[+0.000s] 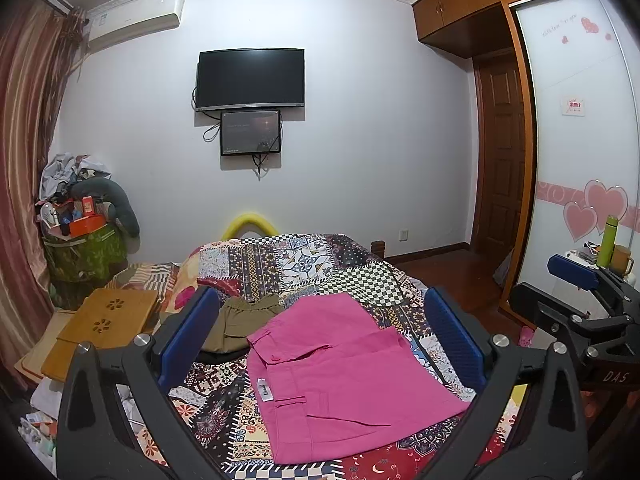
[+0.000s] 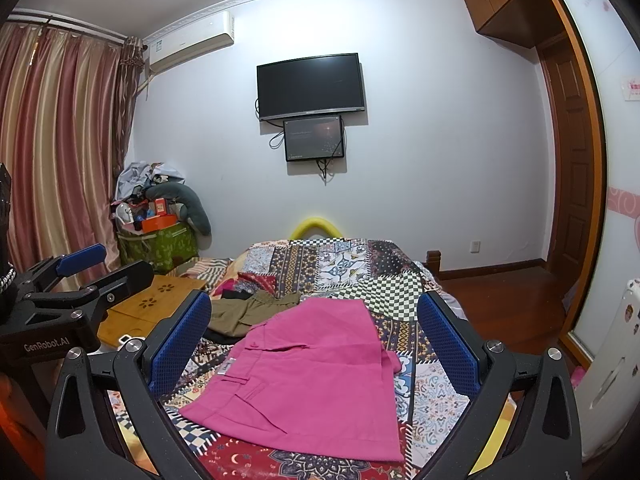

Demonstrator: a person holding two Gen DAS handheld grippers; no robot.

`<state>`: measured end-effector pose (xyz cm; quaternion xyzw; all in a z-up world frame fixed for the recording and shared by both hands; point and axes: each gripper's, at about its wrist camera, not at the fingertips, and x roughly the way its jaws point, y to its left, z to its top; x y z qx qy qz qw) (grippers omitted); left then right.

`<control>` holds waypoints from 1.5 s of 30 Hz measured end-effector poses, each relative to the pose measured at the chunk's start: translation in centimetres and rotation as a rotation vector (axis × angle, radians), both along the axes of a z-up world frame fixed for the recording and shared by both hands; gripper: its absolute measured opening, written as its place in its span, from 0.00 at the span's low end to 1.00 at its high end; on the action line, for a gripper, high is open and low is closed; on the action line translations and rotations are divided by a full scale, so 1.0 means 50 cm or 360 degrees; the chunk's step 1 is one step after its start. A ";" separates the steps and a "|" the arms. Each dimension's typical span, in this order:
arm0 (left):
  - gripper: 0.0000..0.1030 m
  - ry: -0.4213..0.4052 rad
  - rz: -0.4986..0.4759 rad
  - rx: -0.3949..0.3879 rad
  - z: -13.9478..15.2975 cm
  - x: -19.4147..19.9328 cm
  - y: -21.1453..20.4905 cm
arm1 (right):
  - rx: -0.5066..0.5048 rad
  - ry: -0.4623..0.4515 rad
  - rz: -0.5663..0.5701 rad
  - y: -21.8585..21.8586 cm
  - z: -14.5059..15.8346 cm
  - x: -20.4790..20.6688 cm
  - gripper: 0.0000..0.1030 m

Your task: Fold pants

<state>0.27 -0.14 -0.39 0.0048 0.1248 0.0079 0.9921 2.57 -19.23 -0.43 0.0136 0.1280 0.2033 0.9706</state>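
Pink pants point(image 1: 340, 376) lie folded flat on the patchwork bedspread point(image 1: 304, 264), waistband and white label toward the left. They also show in the right wrist view point(image 2: 308, 372). My left gripper point(image 1: 320, 328) is open and empty, hovering above the pants with blue pads on either side. My right gripper point(image 2: 316, 332) is open and empty, also above the pants. The right gripper shows at the right edge of the left wrist view point(image 1: 576, 296), and the left gripper at the left edge of the right wrist view point(image 2: 84, 276).
Olive-green shorts point(image 1: 244, 320) lie behind the pink pants, over something black. A wooden lap tray point(image 1: 108, 316) sits at the bed's left. A full green laundry bag point(image 1: 84, 252) stands in the corner. A wardrobe point(image 1: 580, 120) and nightstand with a green bottle point(image 1: 610, 240) are on the right.
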 end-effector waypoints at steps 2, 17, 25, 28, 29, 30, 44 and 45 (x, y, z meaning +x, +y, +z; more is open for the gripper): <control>1.00 0.0000 0.0002 0.0000 0.001 0.002 -0.002 | 0.0001 0.0001 0.0000 -0.001 0.000 0.000 0.99; 1.00 -0.0003 -0.0003 -0.0008 0.006 0.002 -0.002 | -0.0006 -0.0007 -0.0004 -0.002 0.003 0.001 0.99; 1.00 -0.0004 -0.0003 -0.0013 0.008 0.008 -0.002 | -0.0005 0.0000 -0.0004 0.000 0.001 0.001 0.99; 1.00 0.0004 -0.0007 -0.0014 0.005 0.015 0.001 | -0.0011 0.0008 -0.0006 0.000 -0.001 0.008 0.99; 1.00 0.0008 -0.0006 -0.0016 0.003 0.020 0.002 | -0.0014 0.0012 -0.0007 0.000 -0.002 0.010 0.99; 1.00 0.0012 -0.0006 -0.0018 0.001 0.023 0.003 | -0.0015 0.0018 -0.0008 0.001 -0.003 0.012 0.99; 1.00 0.0264 0.0033 -0.0119 -0.074 0.198 0.086 | -0.0087 0.0161 -0.0026 0.002 -0.061 0.134 0.99; 1.00 0.0294 0.0044 -0.0123 -0.083 0.217 0.095 | -0.0098 0.0187 -0.0028 0.001 -0.072 0.150 0.99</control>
